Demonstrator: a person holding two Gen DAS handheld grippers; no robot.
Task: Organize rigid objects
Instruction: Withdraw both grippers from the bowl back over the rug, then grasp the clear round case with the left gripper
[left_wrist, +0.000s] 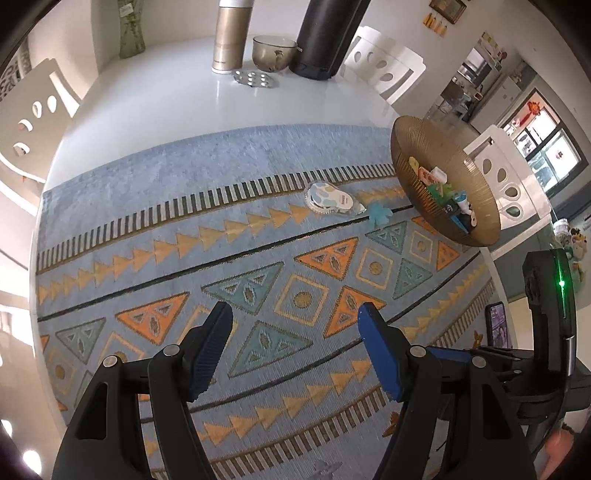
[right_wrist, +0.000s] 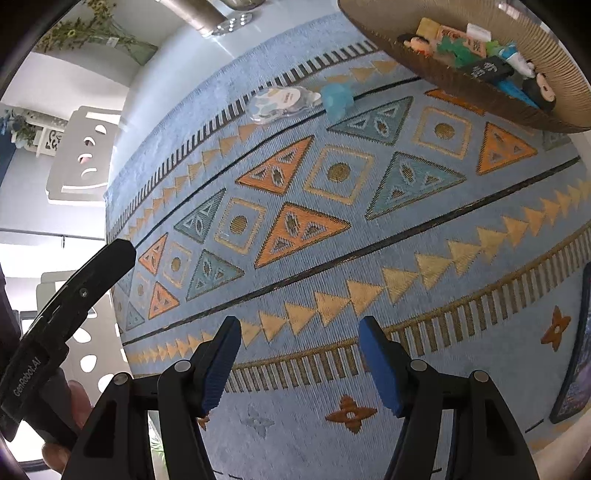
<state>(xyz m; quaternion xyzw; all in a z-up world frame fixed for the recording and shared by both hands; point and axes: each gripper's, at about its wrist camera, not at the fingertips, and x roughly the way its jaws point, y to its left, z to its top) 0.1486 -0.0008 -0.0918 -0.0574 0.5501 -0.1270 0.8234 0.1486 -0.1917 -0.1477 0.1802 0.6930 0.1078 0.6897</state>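
Both your claws hang over the woven blue mat (left_wrist: 155, 177), ribbed weave, orange and teal triangles. Your left gripper (left_wrist: 295, 317) has its jaws apart, nothing between the blue ridged pads; your right gripper (right_wrist: 299, 332) the same, parted and empty. Up at one o'clock from your left claw lies the correction tape (left_wrist: 330, 198), a glossy teardrop shell with blue blotches, and touching it, a small pale-blue flower-shaped piece (left_wrist: 380, 215). Just beyond, at two o'clock, sits the ribbed amber bowl (left_wrist: 424, 147), small bright erasers (left_wrist: 448, 195) heaped inside. Far at twelve: a brushed metal flask (left_wrist: 229, 37), a smoky glass bowl (left_wrist: 273, 51), a matte black cylinder (left_wrist: 325, 37). A phone (right_wrist: 576, 350) lies at three o'clock of your right claw.
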